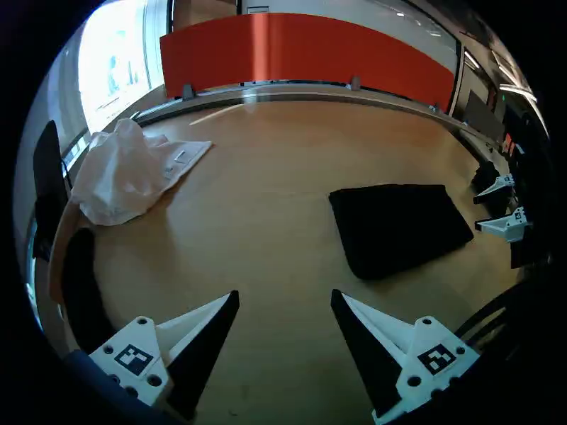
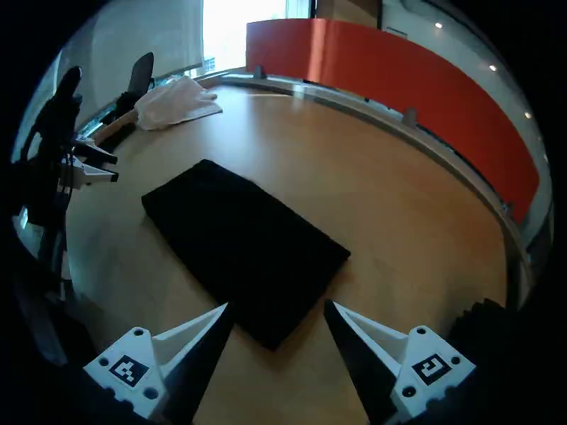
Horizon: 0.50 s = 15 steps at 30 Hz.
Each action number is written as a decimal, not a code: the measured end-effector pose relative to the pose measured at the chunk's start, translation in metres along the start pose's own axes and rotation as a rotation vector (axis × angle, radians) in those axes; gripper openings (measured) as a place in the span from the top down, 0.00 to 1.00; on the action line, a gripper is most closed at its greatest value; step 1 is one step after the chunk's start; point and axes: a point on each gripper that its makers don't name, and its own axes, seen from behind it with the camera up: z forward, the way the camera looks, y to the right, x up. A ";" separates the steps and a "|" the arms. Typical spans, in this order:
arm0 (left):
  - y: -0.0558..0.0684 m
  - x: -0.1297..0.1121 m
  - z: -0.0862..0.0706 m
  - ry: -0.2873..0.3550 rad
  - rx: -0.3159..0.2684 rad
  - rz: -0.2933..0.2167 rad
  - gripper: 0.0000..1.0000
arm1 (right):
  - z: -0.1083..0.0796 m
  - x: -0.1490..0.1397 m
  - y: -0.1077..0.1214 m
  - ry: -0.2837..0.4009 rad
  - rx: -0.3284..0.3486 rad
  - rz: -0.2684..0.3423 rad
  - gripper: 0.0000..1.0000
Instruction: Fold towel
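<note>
Landmark: the orange partition (image 1: 305, 53) along the table's (image 1: 269, 212) far edge.
Towel: one black towel (image 2: 244, 248), folded flat on the table, well apart from the partition.
Long axis: roughly parallel to the partition; in the right gripper view one corner points at your fingers.
Your left gripper (image 1: 283, 294): fingers spread wide, holding nothing, farther from the partition than the towel.
Your right gripper (image 2: 276, 304): fingers spread wide, empty, the towel's corner just ahead of them.
Left gripper view adds: a paper sheet (image 1: 186, 154) under the white cloth, and your right gripper beside the towel's short edge.
Right gripper view adds: your left gripper beyond the towel's other end.
Count: one towel, one white cloth (image 1: 117, 173) heap near the partition's end, two grippers.
</note>
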 end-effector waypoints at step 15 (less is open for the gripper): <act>-0.008 -0.014 -0.012 -0.007 0.024 -0.032 0.04 | 0.006 -0.022 -0.005 -0.050 0.027 -0.013 0.05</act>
